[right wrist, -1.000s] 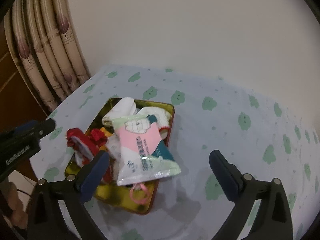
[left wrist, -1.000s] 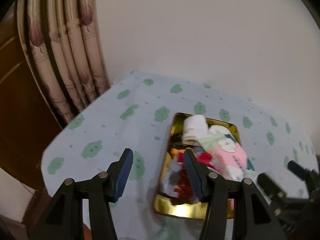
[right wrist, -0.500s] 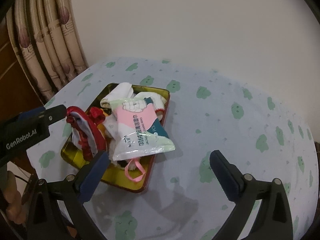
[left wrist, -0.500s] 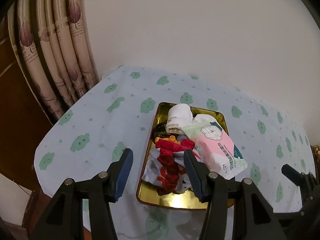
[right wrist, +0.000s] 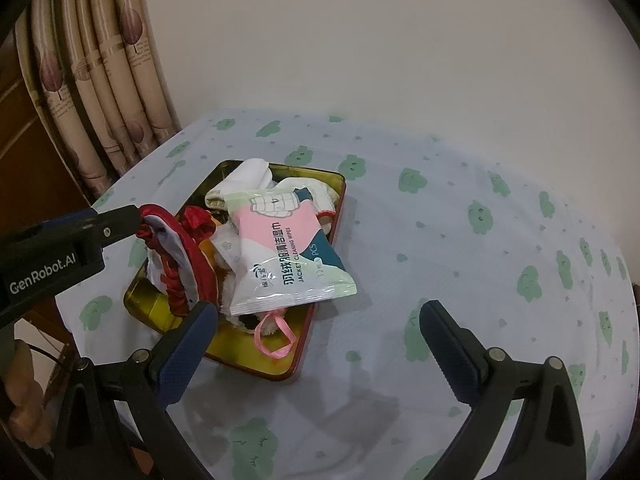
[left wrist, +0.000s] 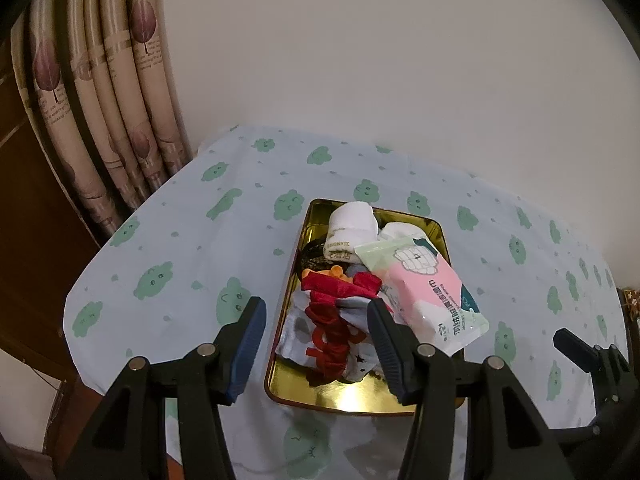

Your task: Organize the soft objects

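Observation:
A gold tin tray (left wrist: pixel 344 402) sits on the cloud-print tablecloth, piled with soft things. These include a pink and white wipes pack (left wrist: pixel 424 292) hanging over its right rim, a rolled white sock (left wrist: pixel 352 228) at the far end, and a red scrunchie on star-print cloth (left wrist: pixel 332 320). My left gripper (left wrist: pixel 316 320) hovers open above the tray's near end, with the red scrunchie showing between its fingers. In the right wrist view my right gripper (right wrist: pixel 318 320) is open and empty over the tray's (right wrist: pixel 280 374) near right corner. The wipes pack (right wrist: pixel 280 248) and a pink ribbon loop (right wrist: pixel 276 336) lie just beyond it.
Beige leaf-print curtains (left wrist: pixel 112 100) hang at the left, beside dark wood. A plain wall stands behind the table. The tablecloth (right wrist: pixel 480 240) runs bare to the right of the tray. A person's hand (right wrist: pixel 20 400) shows at the lower left.
Both views have shifted: the tray now sits centred ahead of my left gripper, and the right gripper has drawn back a little. Both stay open. The piled items have not moved.

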`<action>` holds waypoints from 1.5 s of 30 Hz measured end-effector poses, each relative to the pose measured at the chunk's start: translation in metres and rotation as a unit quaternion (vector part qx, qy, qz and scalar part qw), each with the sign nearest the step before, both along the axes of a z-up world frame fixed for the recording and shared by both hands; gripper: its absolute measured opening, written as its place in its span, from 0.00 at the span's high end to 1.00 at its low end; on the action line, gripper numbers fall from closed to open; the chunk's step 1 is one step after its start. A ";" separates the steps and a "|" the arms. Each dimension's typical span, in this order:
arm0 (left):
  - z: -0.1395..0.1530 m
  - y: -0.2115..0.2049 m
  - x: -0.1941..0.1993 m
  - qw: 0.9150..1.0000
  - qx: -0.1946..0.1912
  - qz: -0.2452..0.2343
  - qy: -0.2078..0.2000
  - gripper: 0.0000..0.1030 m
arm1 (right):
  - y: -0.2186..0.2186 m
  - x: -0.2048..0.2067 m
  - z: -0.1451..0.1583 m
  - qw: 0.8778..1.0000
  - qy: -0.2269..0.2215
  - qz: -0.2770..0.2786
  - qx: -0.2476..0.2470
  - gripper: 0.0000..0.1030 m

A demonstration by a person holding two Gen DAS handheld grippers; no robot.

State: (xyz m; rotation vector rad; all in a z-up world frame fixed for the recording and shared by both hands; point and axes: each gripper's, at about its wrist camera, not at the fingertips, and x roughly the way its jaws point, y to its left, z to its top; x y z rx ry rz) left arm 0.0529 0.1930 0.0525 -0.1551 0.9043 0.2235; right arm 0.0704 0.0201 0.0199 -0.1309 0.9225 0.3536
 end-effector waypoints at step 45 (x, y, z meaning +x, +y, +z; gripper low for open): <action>0.000 0.000 0.000 1.000 0.009 0.005 0.008 0.48 | 0.006 -0.005 -0.008 1.000 0.012 0.010 -0.004 0.02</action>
